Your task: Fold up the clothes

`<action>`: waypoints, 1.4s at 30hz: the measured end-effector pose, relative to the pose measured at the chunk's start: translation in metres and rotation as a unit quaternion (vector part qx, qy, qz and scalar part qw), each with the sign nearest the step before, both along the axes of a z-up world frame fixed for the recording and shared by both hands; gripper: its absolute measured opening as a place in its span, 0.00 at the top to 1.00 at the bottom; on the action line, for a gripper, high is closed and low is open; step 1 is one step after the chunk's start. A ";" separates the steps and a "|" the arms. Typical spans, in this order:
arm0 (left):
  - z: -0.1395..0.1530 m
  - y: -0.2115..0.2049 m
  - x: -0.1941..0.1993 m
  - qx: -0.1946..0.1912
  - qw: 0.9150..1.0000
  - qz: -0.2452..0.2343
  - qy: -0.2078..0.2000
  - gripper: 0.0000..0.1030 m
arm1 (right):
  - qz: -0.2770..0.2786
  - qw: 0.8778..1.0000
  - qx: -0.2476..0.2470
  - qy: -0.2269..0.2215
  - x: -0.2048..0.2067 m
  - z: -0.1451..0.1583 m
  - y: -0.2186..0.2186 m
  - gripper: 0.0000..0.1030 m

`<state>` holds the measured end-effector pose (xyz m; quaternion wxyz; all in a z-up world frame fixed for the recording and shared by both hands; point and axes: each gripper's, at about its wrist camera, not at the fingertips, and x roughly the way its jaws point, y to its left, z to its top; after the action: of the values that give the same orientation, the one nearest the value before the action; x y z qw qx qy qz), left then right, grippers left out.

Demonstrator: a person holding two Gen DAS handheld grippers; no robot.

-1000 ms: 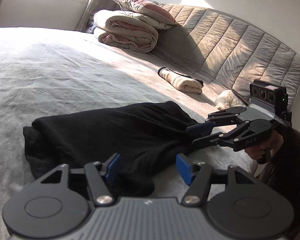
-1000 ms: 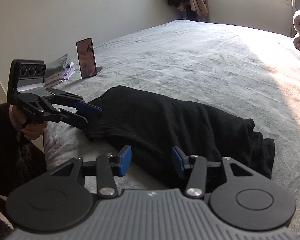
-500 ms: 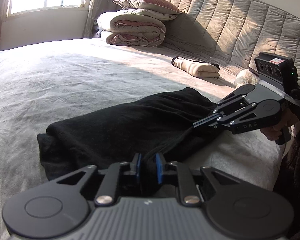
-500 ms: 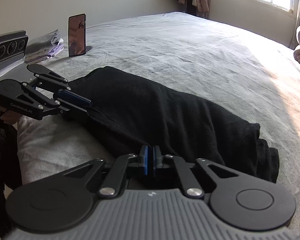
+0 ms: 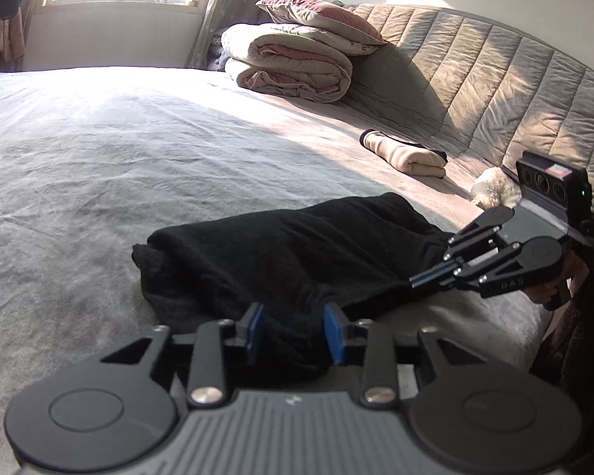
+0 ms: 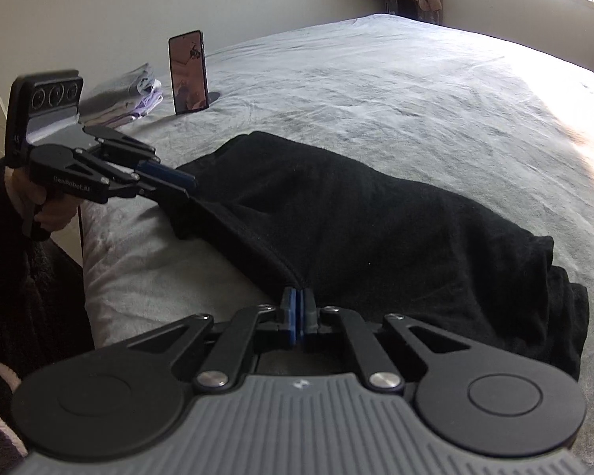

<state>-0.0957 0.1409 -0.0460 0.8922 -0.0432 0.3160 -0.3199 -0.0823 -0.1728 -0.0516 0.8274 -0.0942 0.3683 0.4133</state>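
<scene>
A black garment (image 5: pixel 289 253) lies bunched in a long fold near the front edge of the grey bed (image 5: pixel 99 150); it also shows in the right wrist view (image 6: pixel 356 213). My left gripper (image 5: pixel 293 334) is open, its blue pads (image 5: pixel 253 332) either side of the garment's near corner. In the right wrist view it (image 6: pixel 182 186) sits at the garment's left corner. My right gripper (image 6: pixel 298 314) is shut on the garment's near hem. In the left wrist view it (image 5: pixel 415 280) pinches the right end.
A folded quilt and pillow (image 5: pixel 297 59) are stacked by the padded headboard (image 5: pixel 495 87). A rolled beige cloth (image 5: pixel 408 154) and a white fluffy item (image 5: pixel 495 192) lie near it. A phone (image 6: pixel 188 73) stands upright beside folded clothes (image 6: pixel 118 97) at the bed's corner.
My left gripper was open, shut on the garment half a second ago, and has opened again. My right gripper closed on the hem and stays shut.
</scene>
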 end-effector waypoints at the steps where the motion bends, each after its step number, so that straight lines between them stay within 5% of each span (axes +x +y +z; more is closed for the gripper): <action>1: 0.001 0.004 0.002 -0.011 1.000 0.013 0.003 0.52 | 0.005 1.000 -0.008 0.001 -0.001 -0.002 0.001 0.98; 5: 0.002 0.017 0.016 -0.050 0.996 0.062 0.029 0.48 | 0.007 1.000 0.021 -0.004 -0.001 0.010 -0.008 0.92; 8: 0.000 0.024 0.027 -0.076 0.992 0.089 0.053 0.48 | -0.041 0.997 0.070 -0.018 0.008 0.028 -0.031 0.76; 10: -0.001 0.026 0.033 -0.092 0.988 0.102 0.066 0.50 | -0.093 0.991 0.097 -0.026 0.016 0.036 -0.049 0.52; 16: -0.007 0.026 0.047 -0.104 0.980 0.139 0.094 0.52 | -0.248 0.957 0.150 0.029 0.050 0.027 -0.097 0.54; 24: -0.023 0.023 0.064 -0.119 0.967 0.188 0.125 0.68 | -0.321 0.927 0.173 0.090 0.072 0.004 -0.110 0.63; 26: -0.024 0.021 0.067 -0.120 0.966 0.196 0.123 0.79 | -0.328 0.922 0.179 0.100 0.075 -0.002 -0.109 0.71; 27: -0.024 0.021 0.068 -0.118 0.965 0.199 0.122 0.97 | -0.332 0.920 0.180 0.105 0.076 -0.005 -0.108 0.84; 28: -0.025 0.021 0.070 -0.121 0.964 0.202 0.123 0.97 | -0.337 0.918 0.179 0.107 0.078 -0.007 -0.107 0.95; 33: -0.010 0.026 0.069 -0.116 0.964 0.222 0.083 0.97 | -0.377 0.907 0.177 0.057 0.071 0.002 -0.108 0.95; 39: -0.021 0.014 0.078 -0.037 0.972 0.218 0.084 0.94 | -0.380 0.915 0.122 0.059 0.078 -0.012 -0.103 0.92; 42: -0.011 0.013 0.071 -0.032 0.973 0.223 0.056 0.72 | -0.373 0.920 0.112 0.034 0.074 -0.006 -0.098 0.86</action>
<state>-0.0244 0.1544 -0.0573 0.9198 -0.1592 0.3378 -0.1202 -0.0082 -0.2711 -0.0572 0.9138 0.1579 0.3559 0.1161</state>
